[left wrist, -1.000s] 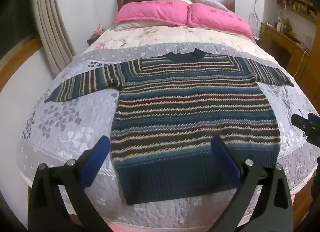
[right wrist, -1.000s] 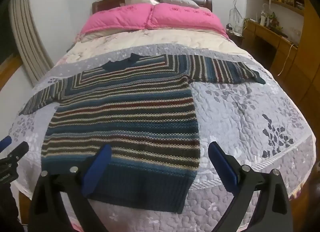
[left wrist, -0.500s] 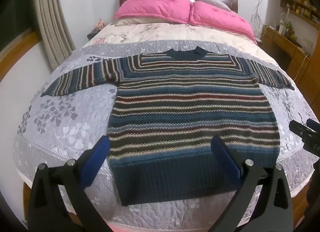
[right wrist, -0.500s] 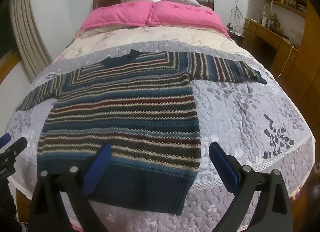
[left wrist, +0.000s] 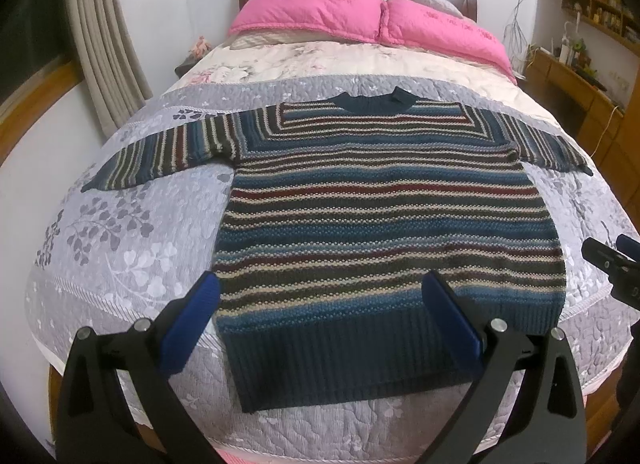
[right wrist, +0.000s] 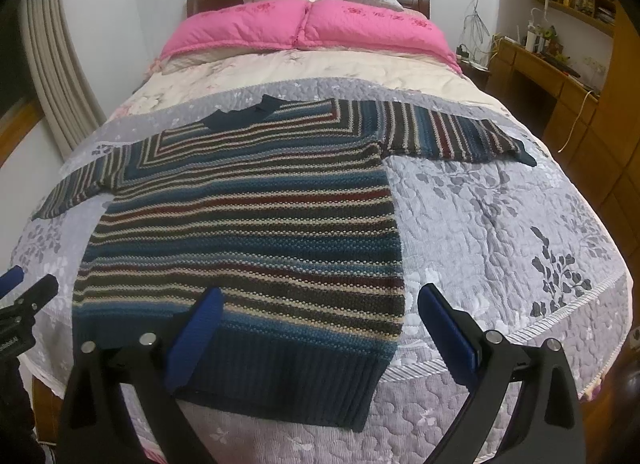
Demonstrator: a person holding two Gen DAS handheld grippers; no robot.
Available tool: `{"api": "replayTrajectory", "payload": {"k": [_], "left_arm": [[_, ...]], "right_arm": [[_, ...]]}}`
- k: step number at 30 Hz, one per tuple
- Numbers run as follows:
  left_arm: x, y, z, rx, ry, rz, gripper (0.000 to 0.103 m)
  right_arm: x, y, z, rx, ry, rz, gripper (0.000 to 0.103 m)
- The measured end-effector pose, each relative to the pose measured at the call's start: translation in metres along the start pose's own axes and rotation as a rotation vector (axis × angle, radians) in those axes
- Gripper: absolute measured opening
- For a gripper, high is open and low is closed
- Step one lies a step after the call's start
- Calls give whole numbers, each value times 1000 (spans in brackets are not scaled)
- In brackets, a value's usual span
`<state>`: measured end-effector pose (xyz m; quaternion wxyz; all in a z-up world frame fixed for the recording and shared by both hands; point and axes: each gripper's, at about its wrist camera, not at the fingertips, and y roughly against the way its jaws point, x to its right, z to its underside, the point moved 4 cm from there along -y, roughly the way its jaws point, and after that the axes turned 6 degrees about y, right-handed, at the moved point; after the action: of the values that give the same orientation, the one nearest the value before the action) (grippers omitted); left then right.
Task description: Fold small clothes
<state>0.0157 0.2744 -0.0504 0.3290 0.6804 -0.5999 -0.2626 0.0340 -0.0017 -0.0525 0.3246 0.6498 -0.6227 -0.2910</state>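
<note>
A striped knitted sweater [left wrist: 384, 219] in dark blue, red and cream lies flat on the grey quilted bedspread with a leaf pattern [left wrist: 132, 232]. Its collar points to the pink pillows [left wrist: 360, 19] at the head of the bed, its ribbed hem is at the near edge, and both sleeves are spread out to the sides. No fold is made yet.

The left gripper [left wrist: 320, 316] hovers above the hem with its blue pads wide apart, released and holding nothing. The right gripper [right wrist: 318, 318] is also released and empty; it hangs over the right lower corner of the sweater [right wrist: 248, 232], one pad above the hem and the other above the bare bedspread [right wrist: 500, 223].

I judge that the step in hand is the first fold, most probably bringing a sleeve and a side of the body toward the middle. To do it well, each gripper should come down on one edge only and pinch the knit without catching the bedspread below, because the quilt is soft and could easily rise together with the wool. The thick knit will stretch and hang down if it is lifted from a single point, so it is better to take the shoulder and the hem on the same side, lift low, and lay them over in one even line.
</note>
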Motion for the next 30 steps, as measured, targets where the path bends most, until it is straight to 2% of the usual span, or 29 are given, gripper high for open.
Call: {"api": "replayTrajectory", "payload": {"k": [30], "left_arm": [[-4,-10,4,-11,-2,-13,100]], "right_arm": [[-1,-6,1,-8,-2,-5,99]]}}
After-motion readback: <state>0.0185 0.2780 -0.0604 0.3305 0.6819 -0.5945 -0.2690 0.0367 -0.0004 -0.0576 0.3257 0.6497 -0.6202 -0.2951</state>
